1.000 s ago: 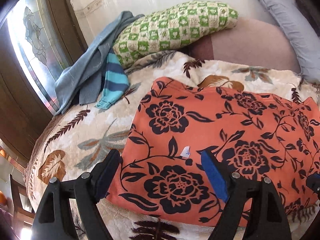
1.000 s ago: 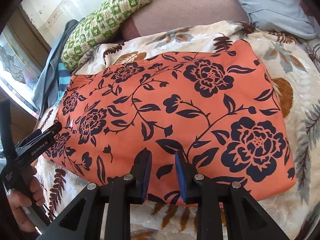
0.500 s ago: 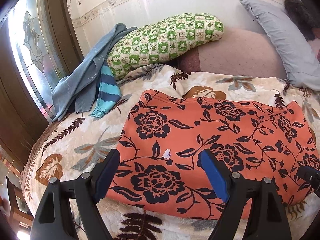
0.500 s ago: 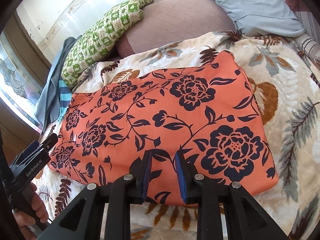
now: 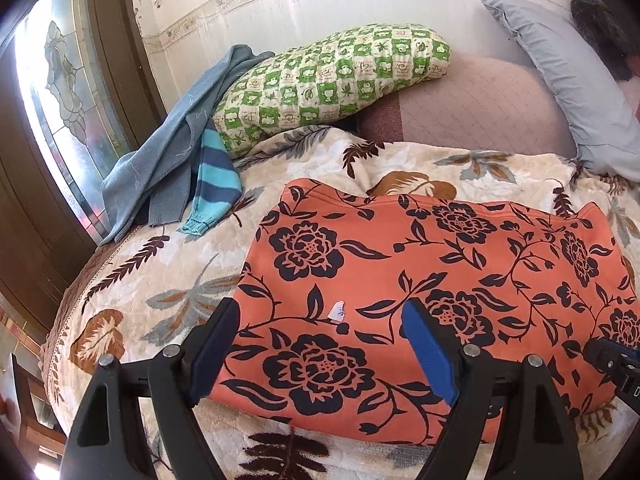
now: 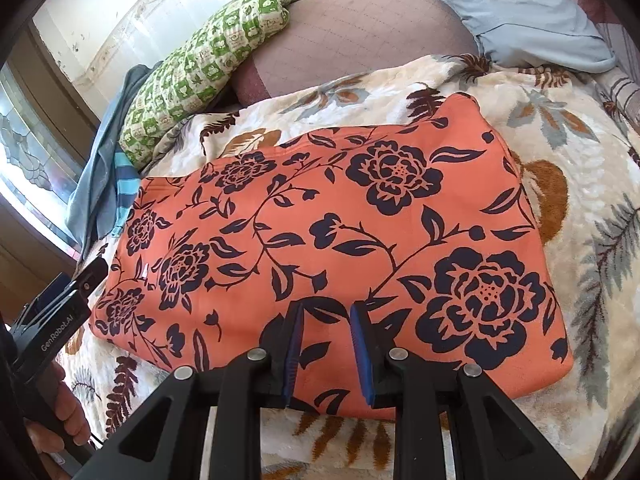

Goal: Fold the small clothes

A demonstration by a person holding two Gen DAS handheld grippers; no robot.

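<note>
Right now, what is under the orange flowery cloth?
The orange flowery cloth lies on a cream leaf-patterned blanket, which shows all around it. Whatever lies beneath its middle is covered.

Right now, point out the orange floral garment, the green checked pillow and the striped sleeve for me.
orange floral garment [image 6: 332, 240], right wrist view, middle of its top face.
green checked pillow [image 5: 328, 80], left wrist view, centre of the cover.
striped sleeve [image 5: 214, 176], left wrist view, mid-sleeve above the cuff.
</note>
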